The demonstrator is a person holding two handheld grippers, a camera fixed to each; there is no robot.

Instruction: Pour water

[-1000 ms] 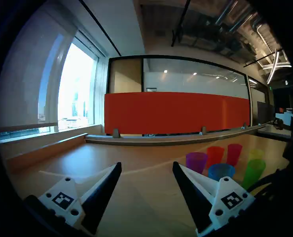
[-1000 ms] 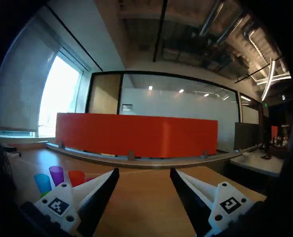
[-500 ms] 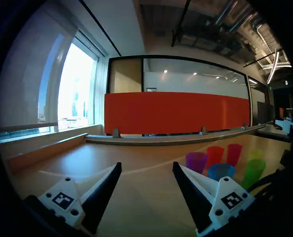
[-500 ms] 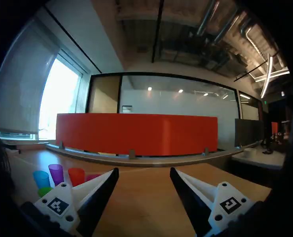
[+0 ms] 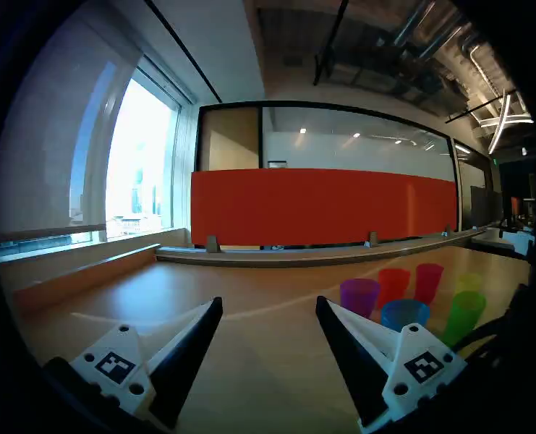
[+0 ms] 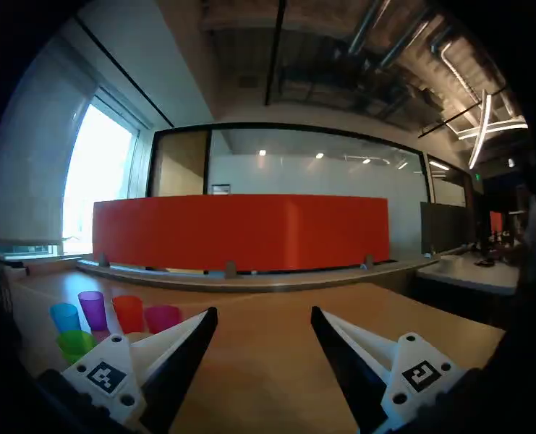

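Several coloured plastic cups stand in a cluster on the wooden table. In the left gripper view they are to the right: a purple cup (image 5: 359, 296), a red cup (image 5: 393, 285), a pink cup (image 5: 428, 281), a blue cup (image 5: 404, 314), a green cup (image 5: 464, 314) and a yellow cup (image 5: 469, 282). My left gripper (image 5: 268, 318) is open and holds nothing. In the right gripper view the cups stand at the left: a blue cup (image 6: 66, 317), a purple cup (image 6: 92, 309), a red cup (image 6: 129, 312), a pink cup (image 6: 163, 317) and a green cup (image 6: 76, 343). My right gripper (image 6: 264, 325) is open, with nothing in it.
The wooden table (image 5: 268, 362) ends at a red divider panel (image 5: 318, 206) along its far edge. A bright window (image 5: 141, 173) and a sill lie to the left. Another desk (image 6: 470, 275) with small items stands at the right.
The right gripper has tipped down and come a little higher, so more of the cups at its left came into sight. The left gripper has stayed still.
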